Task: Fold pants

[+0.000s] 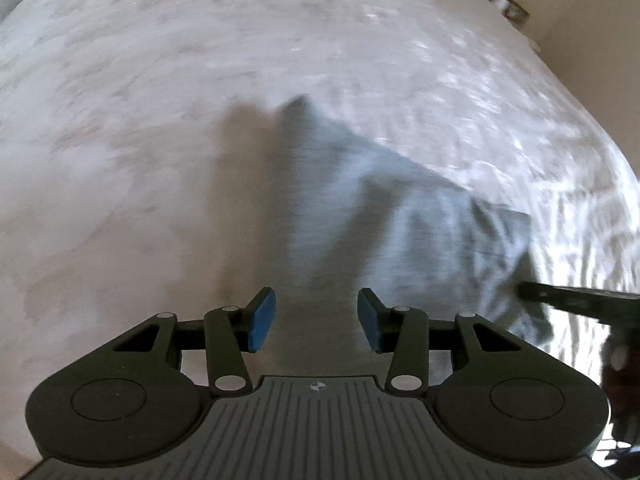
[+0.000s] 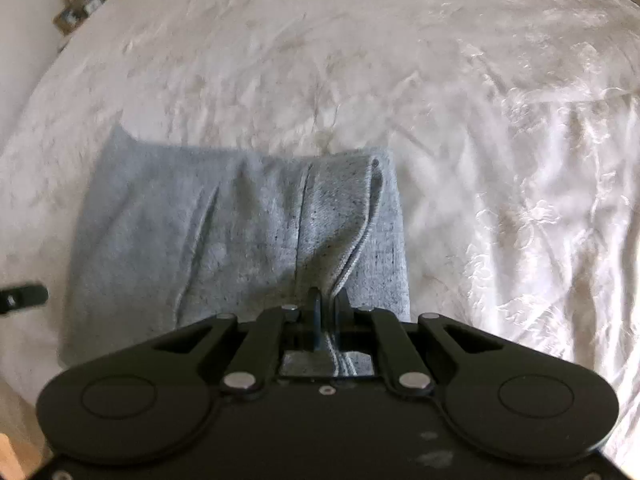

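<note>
- Grey pants [image 2: 236, 224] folded into a compact block, lying on a white bedspread [image 2: 500, 128] that covers the bed.
- Right gripper [image 2: 327, 300] pressed together on a hemmed edge of the pants — a ribbed seam runs up from between the fingers and curves toward the far right corner of the fold.
- In the right wrist view, bulk of the fabric ahead of and to the left of that gripper, with a narrower strip to its right; a bit of grey cloth also showing beneath the gripper body.
- Creases running lengthwise across the top layer; far left corner slightly peaked.
- Left gripper [image 1: 316, 318] spread wide, blue pads [image 1: 262, 318] apart, nothing between them — hovering over the bedspread [image 1: 160, 120] with its shadow falling just ahead.
- Pants [image 1: 420, 232] in the left wrist view blurred, lying ahead and to the right of the left gripper, not touching its fingers.
- Dark tip of the right gripper [image 1: 576, 300] entering from the right edge of that view, meeting the near right side of the fabric.
- Tip of the left gripper [image 2: 22, 296] visible at the left edge of the right wrist view, just beside the fold's left side; contact unclear.
- Small shelf with items [image 2: 86, 0] beyond the bed's far left corner, too blurred to identify.
</note>
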### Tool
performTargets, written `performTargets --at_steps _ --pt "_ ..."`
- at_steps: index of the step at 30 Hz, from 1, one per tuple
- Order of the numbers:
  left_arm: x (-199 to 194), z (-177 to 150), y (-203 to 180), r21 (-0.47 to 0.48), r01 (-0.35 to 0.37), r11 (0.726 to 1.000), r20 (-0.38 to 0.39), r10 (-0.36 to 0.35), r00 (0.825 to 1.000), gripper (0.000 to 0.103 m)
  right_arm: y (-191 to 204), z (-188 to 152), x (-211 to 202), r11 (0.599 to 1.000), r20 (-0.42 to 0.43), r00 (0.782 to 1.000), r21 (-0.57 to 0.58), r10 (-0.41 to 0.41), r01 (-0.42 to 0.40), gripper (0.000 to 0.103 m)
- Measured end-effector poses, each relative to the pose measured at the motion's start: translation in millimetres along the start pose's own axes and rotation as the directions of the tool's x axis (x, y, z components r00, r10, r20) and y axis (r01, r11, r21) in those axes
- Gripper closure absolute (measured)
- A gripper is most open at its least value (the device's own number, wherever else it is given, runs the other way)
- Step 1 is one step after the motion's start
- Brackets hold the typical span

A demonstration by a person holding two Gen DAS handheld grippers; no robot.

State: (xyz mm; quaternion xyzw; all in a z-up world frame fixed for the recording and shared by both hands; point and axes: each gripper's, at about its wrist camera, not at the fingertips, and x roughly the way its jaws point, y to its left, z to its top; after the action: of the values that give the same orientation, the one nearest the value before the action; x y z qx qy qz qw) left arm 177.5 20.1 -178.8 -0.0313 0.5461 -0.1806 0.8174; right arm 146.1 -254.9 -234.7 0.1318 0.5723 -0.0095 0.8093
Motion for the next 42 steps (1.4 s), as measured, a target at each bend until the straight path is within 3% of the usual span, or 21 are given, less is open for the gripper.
performTargets --at_steps 5,8,10,12,14,17,24,29,34,36,42 --pt "14 -8 -31 0.018 0.009 1.0 -0.017 -0.008 1.0 0.059 -13 -1 -35 0.998 0.091 0.994 -0.035 0.054 -0.051 0.096" --pt "14 -14 -46 0.033 0.0 0.999 0.0 0.0 1.0 0.059 -13 4 -56 0.994 0.181 0.982 -0.105 0.051 -0.033 0.097" --pt "20 -16 -50 0.026 -0.01 1.0 -0.012 0.01 1.0 0.059 -19 9 -49 0.993 0.158 0.987 -0.113 0.04 -0.023 0.096" --pt "30 -21 -52 0.015 -0.03 0.999 -0.034 0.031 0.999 0.059 -32 7 -22 0.995 0.052 0.997 -0.09 0.053 -0.049 0.095" --pt "45 -25 -51 0.029 -0.06 0.998 -0.078 0.062 0.995 0.058 -43 3 -8 0.995 0.012 0.999 -0.082 0.052 -0.051 0.091" --pt "58 -34 -43 0.02 -0.08 0.997 -0.138 0.082 0.987 0.057 -48 0 -12 0.995 0.029 0.998 -0.079 0.054 -0.052 0.086" --pt "35 -48 -37 0.012 -0.069 0.998 -0.135 0.07 0.988 0.055 -61 -5 -39 0.996 0.087 0.995 -0.081 0.039 -0.032 0.082" --pt "14 -53 -32 -0.012 -0.083 0.996 -0.111 0.081 0.991 0.053 -49 -10 -57 0.991 0.145 0.987 -0.122 0.07 -0.052 0.077" --pt "1 -31 -27 -0.028 -0.127 0.992 -0.035 0.126 0.991 0.048 -32 -6 -55 0.981 0.158 0.98 -0.169 0.119 -0.092 0.073" --pt "7 -16 -25 -0.026 -0.13 0.991 -0.031 0.129 0.991 0.041 -25 -1 -49 0.98 0.156 0.98 -0.176 0.124 -0.096 0.072" --pt "39 28 -35 0.01 -0.148 0.989 -0.049 0.149 0.988 0.039 -9 20 -30 0.98 0.14 0.987 -0.192 0.079 -0.052 0.072"
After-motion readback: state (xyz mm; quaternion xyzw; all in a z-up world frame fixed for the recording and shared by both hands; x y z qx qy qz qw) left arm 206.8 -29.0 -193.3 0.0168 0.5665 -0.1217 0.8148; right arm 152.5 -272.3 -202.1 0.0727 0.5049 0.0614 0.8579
